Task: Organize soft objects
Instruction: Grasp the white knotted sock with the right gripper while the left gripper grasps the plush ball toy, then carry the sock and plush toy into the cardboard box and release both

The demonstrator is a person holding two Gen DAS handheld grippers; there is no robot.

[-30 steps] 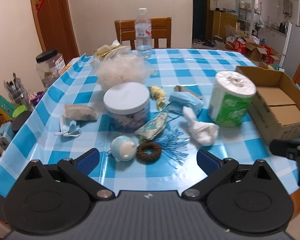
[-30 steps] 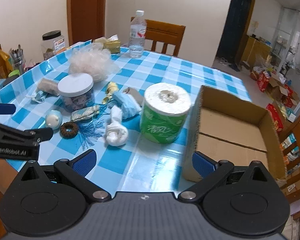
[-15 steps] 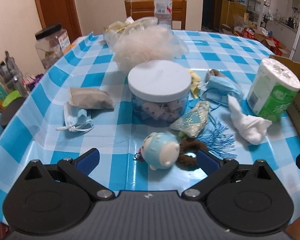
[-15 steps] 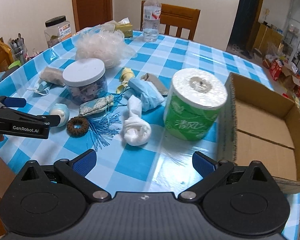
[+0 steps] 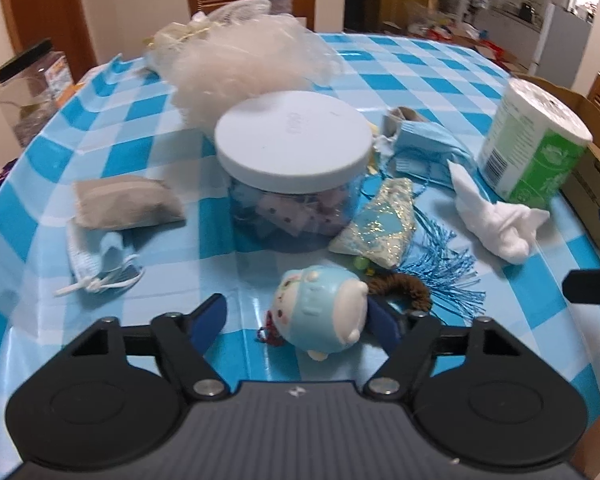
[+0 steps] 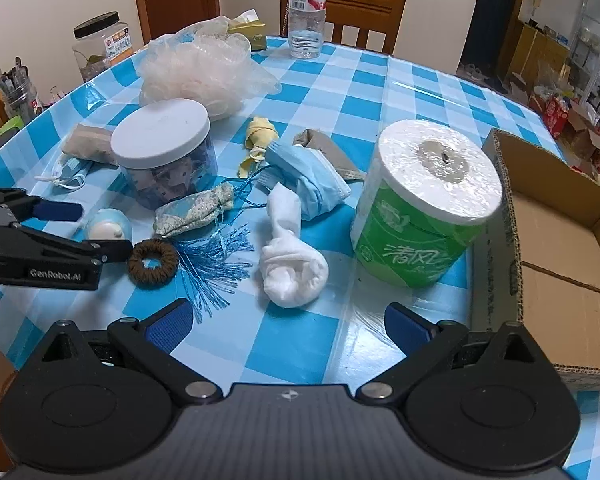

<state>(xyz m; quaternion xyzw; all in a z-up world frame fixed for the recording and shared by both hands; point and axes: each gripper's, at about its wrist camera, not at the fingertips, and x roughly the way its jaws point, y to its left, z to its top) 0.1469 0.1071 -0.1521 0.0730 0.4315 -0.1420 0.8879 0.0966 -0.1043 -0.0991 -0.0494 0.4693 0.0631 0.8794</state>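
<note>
A small light-blue squishy toy (image 5: 320,312) lies on the checked tablecloth between the fingers of my left gripper (image 5: 300,320), which is open around it; the right pad touches or nearly touches it. In the right wrist view the toy (image 6: 108,228) sits between the left gripper's fingers (image 6: 60,212). My right gripper (image 6: 288,328) is open and empty, low over the table in front of a white rolled sock (image 6: 292,268). Nearby lie a brown hair tie (image 6: 153,262), a glittery sachet with blue tassel (image 6: 196,216), a blue face mask (image 6: 312,184) and an open cardboard box (image 6: 548,240).
A white-lidded jar (image 5: 292,176) stands behind the toy. A green toilet roll (image 6: 424,204) stands by the box. A bag of fluffy fibre (image 6: 204,72), a grey pouch (image 5: 124,204), another mask (image 5: 100,260), a water bottle (image 6: 307,12) and a chair are further back.
My left gripper has moved forward and down until the blue toy lies between its fingers, which have closed in somewhat. My right gripper has moved forward toward the sock and toilet roll.
</note>
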